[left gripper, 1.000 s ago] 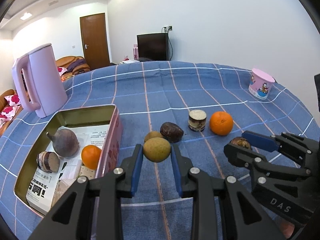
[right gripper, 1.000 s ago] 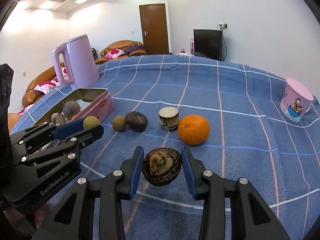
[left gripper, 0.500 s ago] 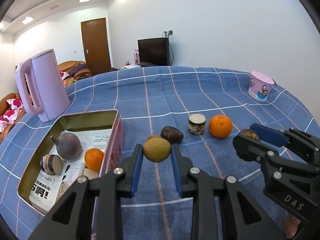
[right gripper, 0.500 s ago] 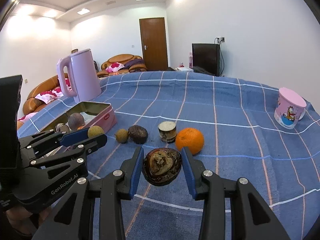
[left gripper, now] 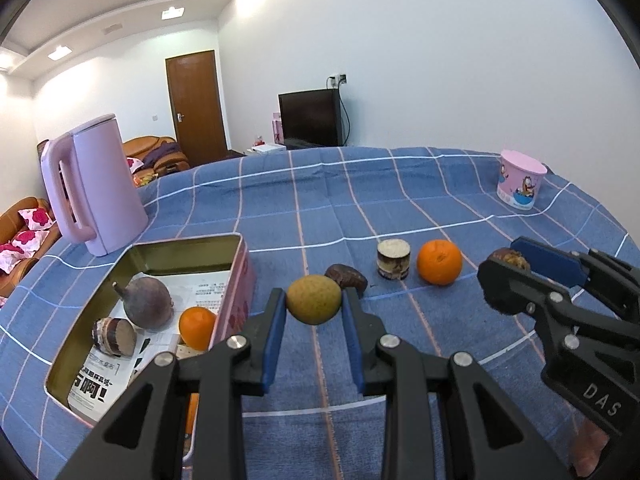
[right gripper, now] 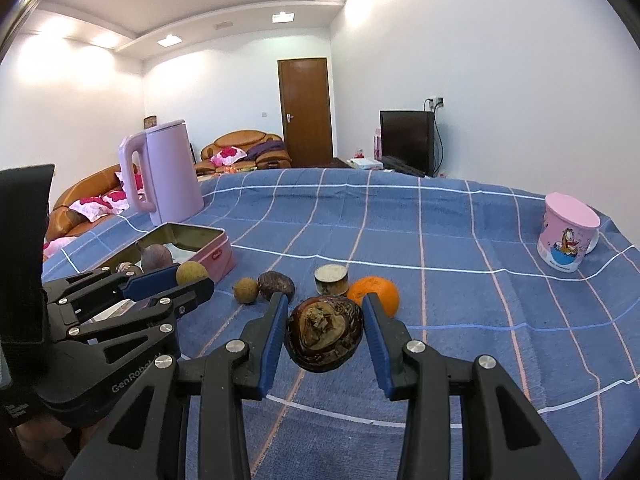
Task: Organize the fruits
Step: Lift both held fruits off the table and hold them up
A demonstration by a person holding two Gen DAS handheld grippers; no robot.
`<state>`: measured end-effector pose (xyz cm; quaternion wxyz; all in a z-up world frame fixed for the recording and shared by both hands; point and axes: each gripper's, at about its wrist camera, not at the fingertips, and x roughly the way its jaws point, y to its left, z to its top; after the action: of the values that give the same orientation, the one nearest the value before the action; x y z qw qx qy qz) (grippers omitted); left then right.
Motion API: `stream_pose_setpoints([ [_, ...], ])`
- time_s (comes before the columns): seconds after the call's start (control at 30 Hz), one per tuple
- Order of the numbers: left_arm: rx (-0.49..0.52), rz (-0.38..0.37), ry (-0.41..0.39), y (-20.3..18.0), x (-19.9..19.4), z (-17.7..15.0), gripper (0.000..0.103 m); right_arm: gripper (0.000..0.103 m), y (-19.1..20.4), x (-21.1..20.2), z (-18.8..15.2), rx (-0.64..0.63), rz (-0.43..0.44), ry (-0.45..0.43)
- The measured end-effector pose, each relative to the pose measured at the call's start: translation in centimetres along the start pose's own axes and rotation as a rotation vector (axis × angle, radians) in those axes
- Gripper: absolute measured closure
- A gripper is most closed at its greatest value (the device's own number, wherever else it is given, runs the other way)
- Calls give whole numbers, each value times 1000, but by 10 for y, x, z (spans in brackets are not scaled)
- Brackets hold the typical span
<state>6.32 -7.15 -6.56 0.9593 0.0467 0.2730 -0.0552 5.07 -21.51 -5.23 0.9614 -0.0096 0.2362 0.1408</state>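
My left gripper is shut on a round yellow-green fruit, held above the blue checked cloth just right of the pink tin. The tin holds a purple round fruit, a cut brown piece and a small orange. My right gripper is shut on a dark brown fruit half, cut face toward the camera. On the cloth lie an orange, a short cylinder piece, a dark brown fruit and a small yellow-green fruit.
A pink kettle stands behind the tin at the left. A pink cartoon cup sits far right near the table's edge. Sofas, a door and a television stand beyond the table.
Both grippers have tilted upward a little with their fruits still held, so the table items sit lower in both views. The right gripper has risen slightly.
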Motion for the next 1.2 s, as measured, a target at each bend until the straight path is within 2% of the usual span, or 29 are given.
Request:
stream_pose_setpoints([
  [0.63, 12, 18, -70, -1, -13, -1, 73, 62, 5, -17, -1, -22, -14, -100],
  [1.2, 8, 40, -144, -1, -26, -2, 73, 62, 5, -25, -3, -21, -24, -147],
])
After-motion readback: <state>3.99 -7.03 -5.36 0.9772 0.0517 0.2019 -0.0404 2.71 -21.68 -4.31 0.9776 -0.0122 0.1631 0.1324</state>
